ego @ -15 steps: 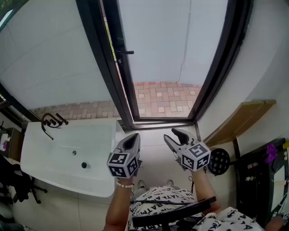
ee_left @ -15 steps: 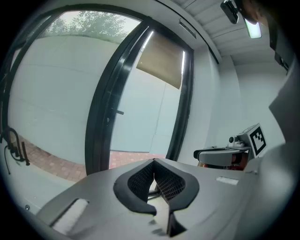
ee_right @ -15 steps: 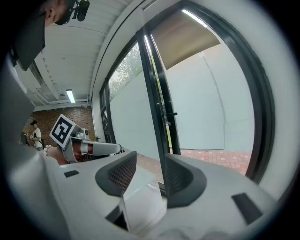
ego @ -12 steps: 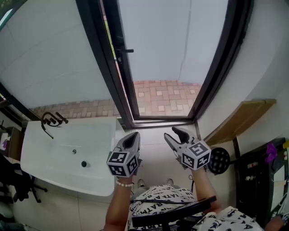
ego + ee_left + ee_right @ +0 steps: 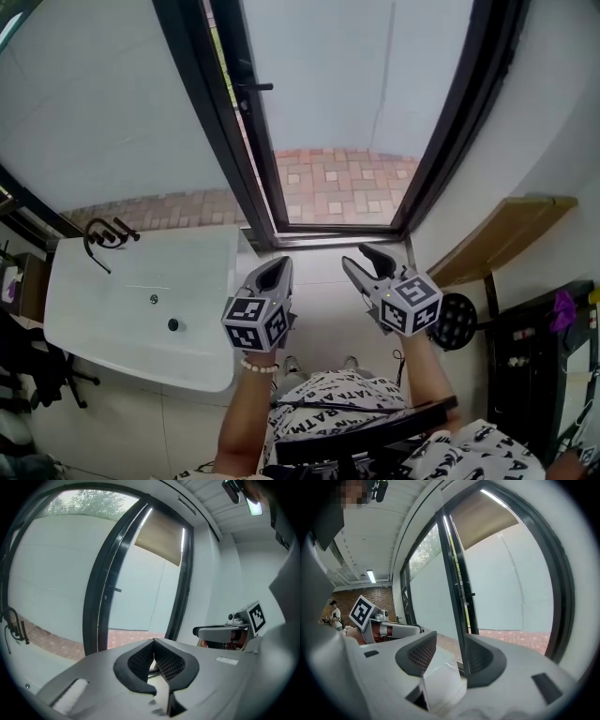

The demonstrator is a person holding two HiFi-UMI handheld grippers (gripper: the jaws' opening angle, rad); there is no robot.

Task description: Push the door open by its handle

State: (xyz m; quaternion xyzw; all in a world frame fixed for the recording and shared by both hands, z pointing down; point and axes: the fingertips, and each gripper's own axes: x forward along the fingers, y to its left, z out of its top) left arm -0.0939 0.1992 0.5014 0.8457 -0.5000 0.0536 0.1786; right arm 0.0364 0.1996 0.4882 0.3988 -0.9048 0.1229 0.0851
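The glass door (image 5: pixel 337 84) in its black frame stands ahead of me, with a short black handle (image 5: pixel 255 87) on its left edge. The handle also shows in the left gripper view (image 5: pixel 114 590) and the right gripper view (image 5: pixel 468 594). Both grippers hang side by side near the door sill, well short of the handle. My left gripper (image 5: pixel 272 274) (image 5: pixel 153 644) is shut, its pads meeting at the tips with nothing held. To its right my right gripper (image 5: pixel 371 259) (image 5: pixel 450 653) is open and empty, and the door's left frame shows through the gap.
A white basin (image 5: pixel 141 300) with a black tap (image 5: pixel 98 234) lies at the left, close to my left hand. A wooden shelf (image 5: pixel 497 234) and a round black object (image 5: pixel 457 323) sit at the right. Brick paving (image 5: pixel 337 192) lies beyond the glass.
The whole head view has slid a little upward in the picture. Both grippers keep their place relative to the door sill, and their jaws look the same.
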